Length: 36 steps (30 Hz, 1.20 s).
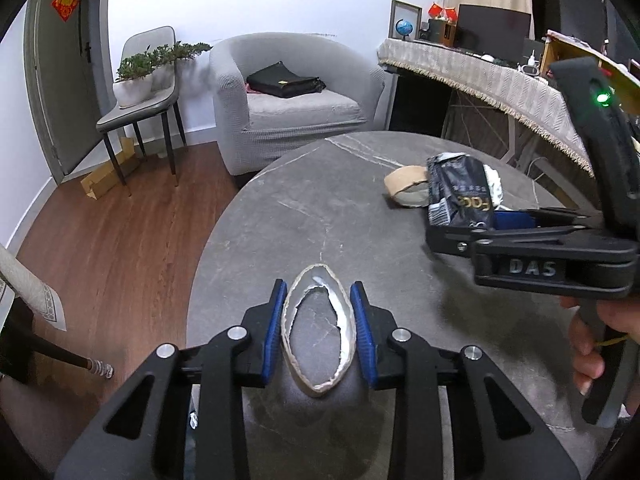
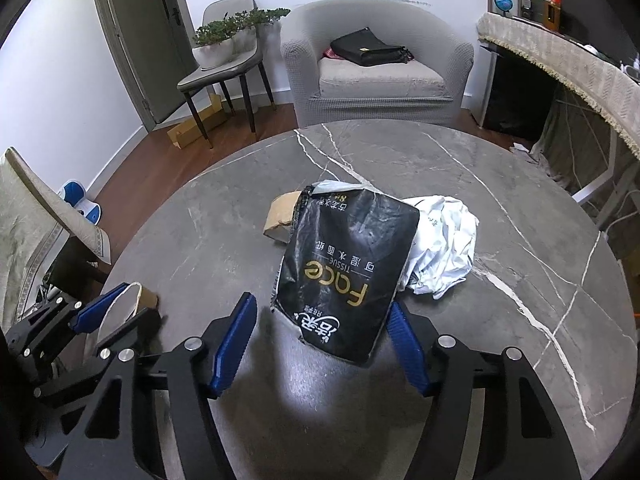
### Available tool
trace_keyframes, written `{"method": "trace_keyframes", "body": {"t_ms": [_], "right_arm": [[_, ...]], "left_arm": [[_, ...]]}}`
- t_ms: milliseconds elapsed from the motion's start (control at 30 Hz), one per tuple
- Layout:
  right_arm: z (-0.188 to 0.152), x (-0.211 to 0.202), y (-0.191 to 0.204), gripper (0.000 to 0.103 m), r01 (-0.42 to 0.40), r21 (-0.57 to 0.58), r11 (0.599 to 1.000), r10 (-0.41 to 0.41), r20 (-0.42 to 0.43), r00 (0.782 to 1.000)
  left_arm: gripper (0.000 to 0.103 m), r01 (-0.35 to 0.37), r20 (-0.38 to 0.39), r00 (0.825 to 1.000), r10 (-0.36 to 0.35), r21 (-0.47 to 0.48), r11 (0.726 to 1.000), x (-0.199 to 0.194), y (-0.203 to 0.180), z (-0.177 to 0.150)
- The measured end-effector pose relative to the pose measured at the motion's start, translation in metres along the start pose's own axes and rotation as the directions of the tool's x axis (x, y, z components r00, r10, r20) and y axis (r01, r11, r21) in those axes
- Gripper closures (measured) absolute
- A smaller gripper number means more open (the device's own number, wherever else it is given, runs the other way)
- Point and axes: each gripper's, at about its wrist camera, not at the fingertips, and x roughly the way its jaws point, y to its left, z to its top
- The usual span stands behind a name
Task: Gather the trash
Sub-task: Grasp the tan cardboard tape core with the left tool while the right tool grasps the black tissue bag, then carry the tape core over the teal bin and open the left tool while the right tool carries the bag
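Left gripper (image 1: 319,330) sits level at the table's (image 1: 256,240) near-left edge, fingers pinching a squashed cardboard tape ring (image 1: 318,384), while the right gripper (image 2: 320,340) hovers mid-table, fingers spread wide around the black tissue wrapper (image 2: 348,276), only its right pad touching, crumpled white paper (image 2: 444,248) alongside.

Even indoor light is filling both views, moderately bright, coming from overhead; no hard sun. The grey marble table (image 2: 460,152) is showing a soft sheen patch at 6 o'clock in the right wrist view. Soft shadows are falling under the left gripper (image 1: 319,322) and the right gripper (image 2: 320,338), toward 6 o'clock. Black vignette corners are cutting in at 10 and 2 o'clock in both views. Fisheye is bending the door (image 2: 132,32) and the desk edge (image 1: 472,76) near the rims. Centre is staying sharp; gripper bodies at 6 o'clock are looking slightly soft.
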Motion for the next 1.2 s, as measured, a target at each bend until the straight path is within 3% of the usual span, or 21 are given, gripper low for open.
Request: {"method": "trace_keyframes", "body": {"t_ms": [233, 467, 933, 1200], "right_arm": [[0.003, 0.005, 0.003, 0.04, 0.018, -0.032, 0.999, -0.018, 0.01, 1.0], [0.003, 0.006, 0.004, 0.053, 0.05, -0.072, 0.996, -0.048, 0.026, 0.998], [-0.006, -0.018, 0.02, 0.054, -0.058, -0.08, 0.995, 0.063, 0.061, 0.996], [-0.019, -0.031, 0.044, 0.054, -0.151, -0.139, 0.979, 0.163, 0.079, 0.983]], "left_arm": [[0.068, 0.0, 0.002, 1.0, 0.0, -0.005, 1.0, -0.007, 0.004, -0.002], [0.068, 0.005, 0.008, 1.0, -0.004, -0.049, 0.999, -0.017, 0.018, -0.002], [0.068, -0.038, 0.025, 0.999, 0.042, -0.143, 0.989, -0.048, 0.04, -0.016], [0.068, -0.074, 0.02, 0.997, 0.078, -0.179, 0.981, -0.066, 0.055, -0.031]]}}
